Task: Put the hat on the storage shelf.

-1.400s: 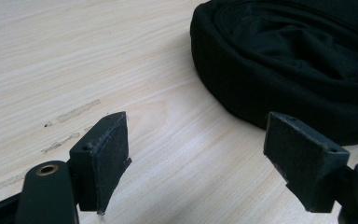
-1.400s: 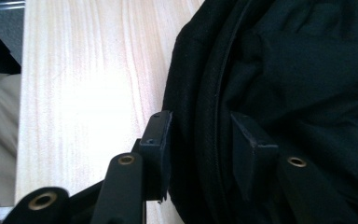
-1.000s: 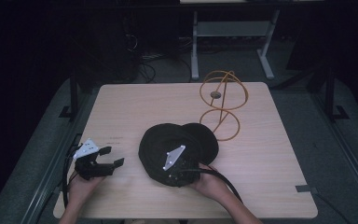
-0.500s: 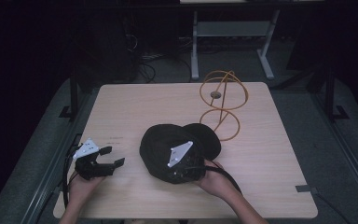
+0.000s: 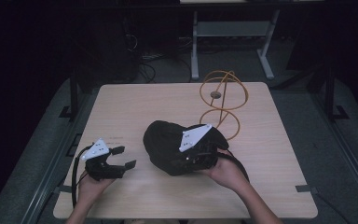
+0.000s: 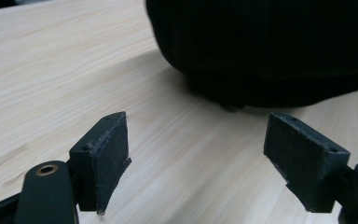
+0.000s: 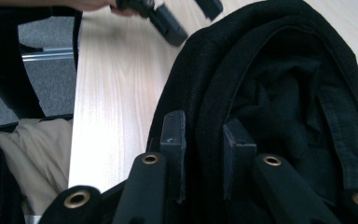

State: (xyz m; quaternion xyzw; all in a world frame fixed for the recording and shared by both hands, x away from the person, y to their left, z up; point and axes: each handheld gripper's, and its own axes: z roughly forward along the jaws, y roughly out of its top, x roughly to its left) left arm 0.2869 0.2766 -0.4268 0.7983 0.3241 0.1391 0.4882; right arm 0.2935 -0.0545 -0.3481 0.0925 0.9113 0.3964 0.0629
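A black cap (image 5: pixel 165 144) lies upside down near the middle of the wooden table (image 5: pixel 135 107). My right gripper (image 5: pixel 200 151) sits at its near right side, shut on the cap's rim. In the right gripper view the two jaws pinch the folded black fabric (image 7: pixel 279 93), right gripper (image 7: pixel 204 158). My left gripper (image 5: pixel 124 157) rests low at the table's near left, open, a short way left of the cap. In the left gripper view the left gripper (image 6: pixel 196 140) has its jaws wide apart with bare wood between them and the cap (image 6: pixel 270 46) just ahead.
An orange wire stand (image 5: pixel 221 100) with two rings rises right behind the cap on the far right of the table. The table's near edge (image 5: pixel 182 217) runs close to both hands. The left gripper (image 7: pixel 168 23) appears across the cap in the right gripper view.
The right gripper has moved right and away from the near edge, tilting up with the cap's rim in it. The left gripper has stayed put.
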